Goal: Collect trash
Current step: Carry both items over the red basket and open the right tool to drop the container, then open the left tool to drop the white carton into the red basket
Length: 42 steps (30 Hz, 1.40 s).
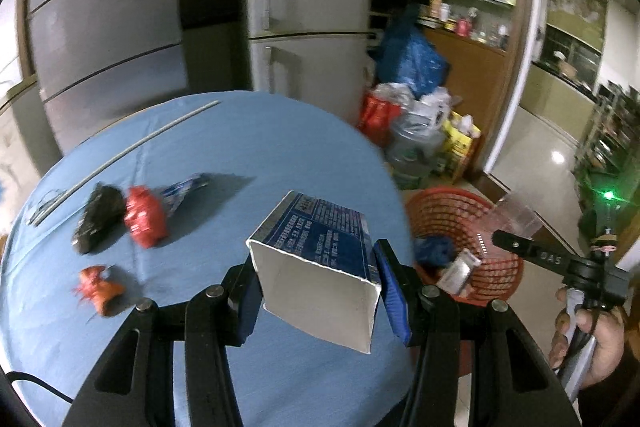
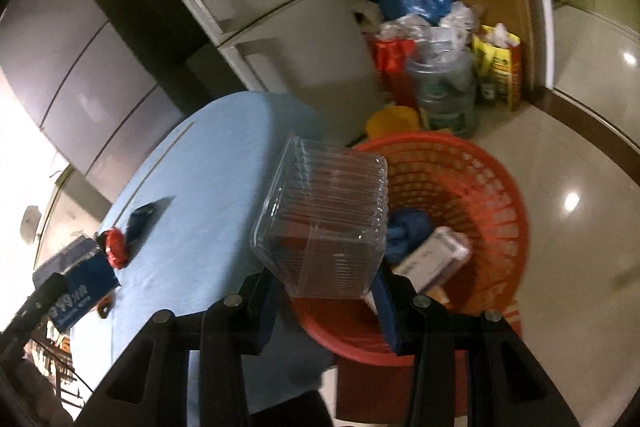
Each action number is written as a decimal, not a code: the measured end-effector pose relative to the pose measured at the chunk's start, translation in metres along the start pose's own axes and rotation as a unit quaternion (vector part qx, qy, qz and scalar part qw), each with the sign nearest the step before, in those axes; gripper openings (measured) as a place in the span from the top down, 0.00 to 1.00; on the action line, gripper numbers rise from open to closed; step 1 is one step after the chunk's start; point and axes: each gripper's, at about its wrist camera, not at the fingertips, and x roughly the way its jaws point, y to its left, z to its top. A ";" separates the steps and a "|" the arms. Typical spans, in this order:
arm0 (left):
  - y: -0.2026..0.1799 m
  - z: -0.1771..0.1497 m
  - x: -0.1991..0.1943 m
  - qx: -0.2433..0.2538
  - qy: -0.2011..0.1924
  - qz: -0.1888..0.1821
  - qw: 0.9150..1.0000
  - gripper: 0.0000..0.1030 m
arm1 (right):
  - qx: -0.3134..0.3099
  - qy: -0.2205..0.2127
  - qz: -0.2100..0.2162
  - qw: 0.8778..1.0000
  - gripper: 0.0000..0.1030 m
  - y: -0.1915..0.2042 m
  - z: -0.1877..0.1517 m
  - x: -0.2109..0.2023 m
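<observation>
Above the blue table (image 1: 248,147), the left gripper (image 1: 318,285) pinches a blue carton (image 1: 320,259) between its 2 fingers. Rightward, the right gripper (image 2: 324,291) clamps a clear plastic box (image 2: 326,215) over the red basket (image 2: 492,195).

Both grippers are built alike: the left gripper (image 1: 316,291) and the right gripper (image 2: 326,301) have matte black linkage arms with triangular cut-outs, round silver pivot screws, and blue pads on the fingers (image 1: 394,297). A black cable trails at the left gripper's lower edge. The bare right hand (image 1: 590,341) grips what seems a pale handle.
</observation>
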 end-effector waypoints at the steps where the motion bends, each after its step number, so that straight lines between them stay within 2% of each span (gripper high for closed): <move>1: -0.006 0.002 0.002 0.005 0.001 -0.004 1.000 0.48 | 0.003 0.000 -0.006 1.000 0.56 -0.007 0.002 0.001; 12: -0.066 0.024 0.037 0.053 0.020 -0.043 0.997 0.48 | 0.032 0.021 -0.030 0.999 0.56 -0.046 0.012 0.021; 17: -0.087 0.035 0.054 0.062 0.029 -0.059 0.996 0.48 | 0.041 0.049 -0.044 0.997 0.52 -0.060 0.016 0.036; 18: -0.091 0.037 0.058 0.064 0.031 -0.062 0.996 0.48 | 0.042 0.055 -0.049 0.996 0.50 -0.063 0.017 0.038; 20: -0.099 0.040 0.065 0.068 0.036 -0.067 0.995 0.48 | 0.052 0.059 -0.053 0.995 0.34 -0.070 0.018 0.039; 31: -0.131 0.043 0.100 0.088 0.072 -0.084 0.990 0.48 | 0.090 0.005 -0.058 0.994 0.31 -0.085 0.018 0.003; 42: -0.165 0.040 0.135 0.113 0.107 -0.099 0.983 0.45 | 0.093 -0.029 -0.070 0.993 0.31 -0.084 0.023 -0.022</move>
